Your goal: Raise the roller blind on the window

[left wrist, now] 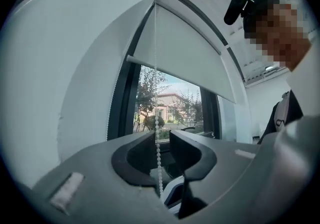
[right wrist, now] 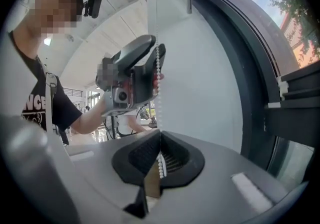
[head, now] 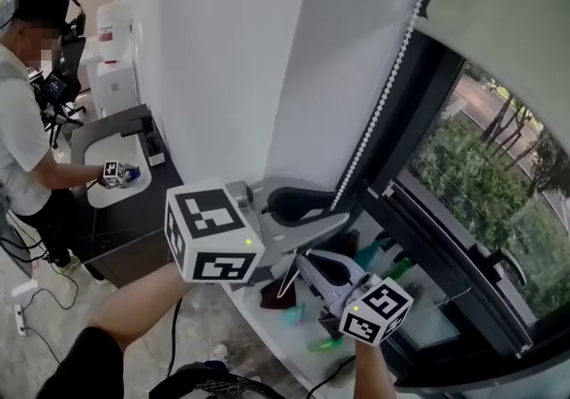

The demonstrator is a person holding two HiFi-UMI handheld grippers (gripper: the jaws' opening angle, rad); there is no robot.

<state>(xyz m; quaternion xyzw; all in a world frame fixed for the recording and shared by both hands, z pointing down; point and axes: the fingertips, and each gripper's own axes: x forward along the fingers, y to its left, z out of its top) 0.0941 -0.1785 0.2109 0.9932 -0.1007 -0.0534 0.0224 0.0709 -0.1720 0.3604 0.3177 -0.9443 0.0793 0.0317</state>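
Observation:
The white roller blind hangs partway down the window, its bottom bar above the open glass. Its white bead chain drops along the window's left frame. My left gripper is level and open; the chain runs between its jaws, and the pads stand apart from it. Just below, my right gripper is shut on the bead chain, and beads show pinched in the closed jaws. In the right gripper view the left gripper sits directly above on the same chain.
A white wall column stands left of the window. The dark window frame and a sill with green items lie below. Another person stands at a desk far left. A power strip lies on the floor.

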